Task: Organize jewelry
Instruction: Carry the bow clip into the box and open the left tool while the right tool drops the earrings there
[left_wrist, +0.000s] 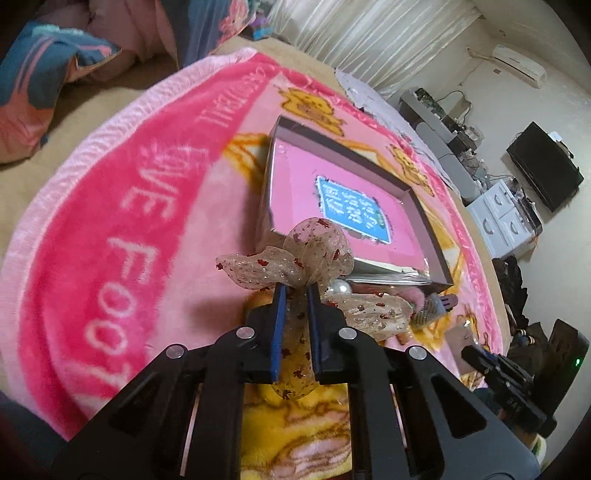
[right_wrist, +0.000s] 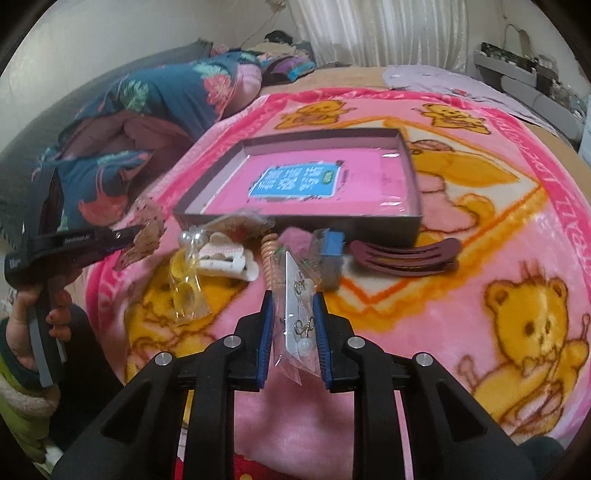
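Task looked barely started. The box (right_wrist: 406, 225) ahead of both grippers held nothing loose; only the blue label (right_wrist: 295, 181) showed on its pink floor, in both views.

Left gripper (left_wrist: 294, 288) was closed on a sheer bow (left_wrist: 295, 258), its ribbon tail running back between the jaws and the loops sticking out past the tips. The bow was off the blanket (left_wrist: 110, 221), just short of the box's near corner. In the right wrist view the same gripper sat far to the left of the right jaws, bow bunched at its tip.

Right gripper (right_wrist: 294, 299) was narrowed on a bagged earring card (right_wrist: 295, 314), card standing edge-up between the pads, earrings visible through the plastic. It was lifted, just short of the pile and the box.

Left to do, judging by the pile between the right jaws and the box front wall: pearl piece (right_wrist: 190, 236) and yellow item in a bag (right_wrist: 184, 291) ahead-left, white claw clip (right_wrist: 229, 264) ahead-left, coil tie (right_wrist: 269, 254) dead ahead, pink fluffy thing (right_wrist: 295, 238) behind it, blue-grey small item (right_wrist: 330, 258) ahead-right, maroon hair clip (right_wrist: 402, 256) further right. All lay on the blanket, outside the box.

So two items were in hand, none placed, roughly seven still waiting. Count is loose; the pile overlaps and some pieces were blurred.
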